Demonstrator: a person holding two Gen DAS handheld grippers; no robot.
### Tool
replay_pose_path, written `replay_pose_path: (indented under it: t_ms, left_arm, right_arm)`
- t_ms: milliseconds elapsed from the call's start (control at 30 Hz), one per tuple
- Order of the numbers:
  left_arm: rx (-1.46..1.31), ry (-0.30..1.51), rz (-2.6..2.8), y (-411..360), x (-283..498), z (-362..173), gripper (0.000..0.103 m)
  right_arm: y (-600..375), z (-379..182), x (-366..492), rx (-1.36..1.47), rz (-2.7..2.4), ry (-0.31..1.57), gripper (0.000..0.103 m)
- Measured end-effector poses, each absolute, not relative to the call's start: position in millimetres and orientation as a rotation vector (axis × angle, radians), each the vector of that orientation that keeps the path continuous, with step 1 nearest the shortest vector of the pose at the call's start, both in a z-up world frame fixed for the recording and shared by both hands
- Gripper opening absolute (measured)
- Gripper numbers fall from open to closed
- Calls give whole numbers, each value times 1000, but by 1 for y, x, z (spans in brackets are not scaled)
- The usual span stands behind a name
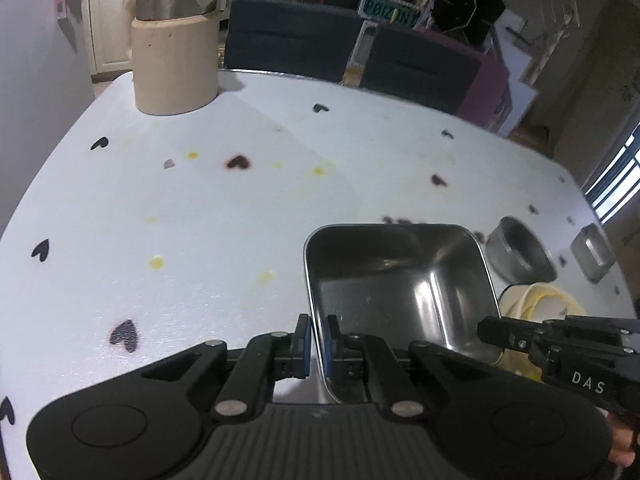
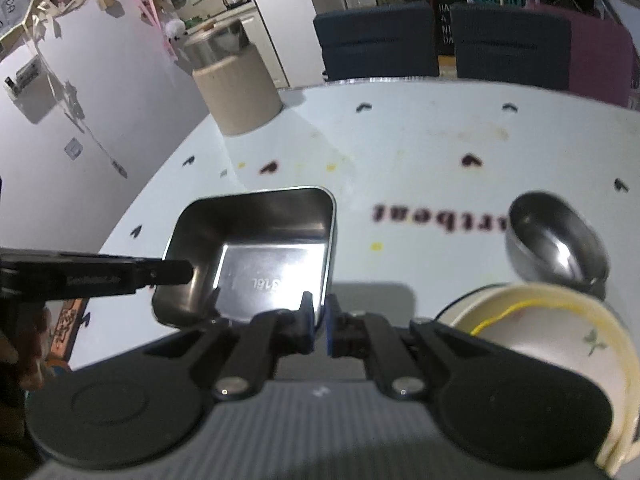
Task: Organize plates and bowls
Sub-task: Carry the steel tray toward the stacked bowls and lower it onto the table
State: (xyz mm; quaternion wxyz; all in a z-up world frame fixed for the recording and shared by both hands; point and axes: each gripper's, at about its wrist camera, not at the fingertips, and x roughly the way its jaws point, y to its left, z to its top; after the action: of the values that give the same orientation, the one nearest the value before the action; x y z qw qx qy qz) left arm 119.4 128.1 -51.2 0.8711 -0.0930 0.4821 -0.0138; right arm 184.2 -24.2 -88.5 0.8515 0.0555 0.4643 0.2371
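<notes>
A tall beige container [image 1: 175,64] with a metal lid is standing near the far left corner of the white table [image 1: 200,220], whose cover is carrying small dark hearts and a few yellow spots. Toward the near edge, the left claw [image 1: 318,344] is gripping the left wall of a square steel tray [image 1: 400,280], its blue pads pressing that thin rim from both sides. In the right wrist view the same tray [image 2: 256,256] is showing its shiny stamped bottom, and the right claw [image 2: 319,326] is pinching the tray's right wall in the same way, one pad inside and one outside, so both claws are closed on the tray from opposite sides. Whether the tray is resting on the table or lifted just off it, I cannot tell. Just right of the tray, near the table's near edge, a white bowl with a yellow rim [image 2: 560,336] is sitting partly hidden behind the right claw's body. Beyond it, a round steel bowl [image 2: 556,236] is lying tilted on the table, touching or nearly touching the white bowl's far rim. Farther right, toward the right edge, a small steel tin [image 1: 592,252] is standing apart from the bowls. Two dark chairs [image 1: 296,36] are lining the table's far edge.
</notes>
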Motion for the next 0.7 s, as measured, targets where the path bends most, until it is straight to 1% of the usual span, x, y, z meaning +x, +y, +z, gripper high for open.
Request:
replay_pose_path:
  t_ms: [433,700]
  left_arm:
    - [-150,1097,63,142,128,-78,7]
    - [-126,1134,93,150,132,-89,7]
  right_arm:
    - [2,-119,184,180,503,1087,8]
    - [18,-124,184,162,508,1113,8]
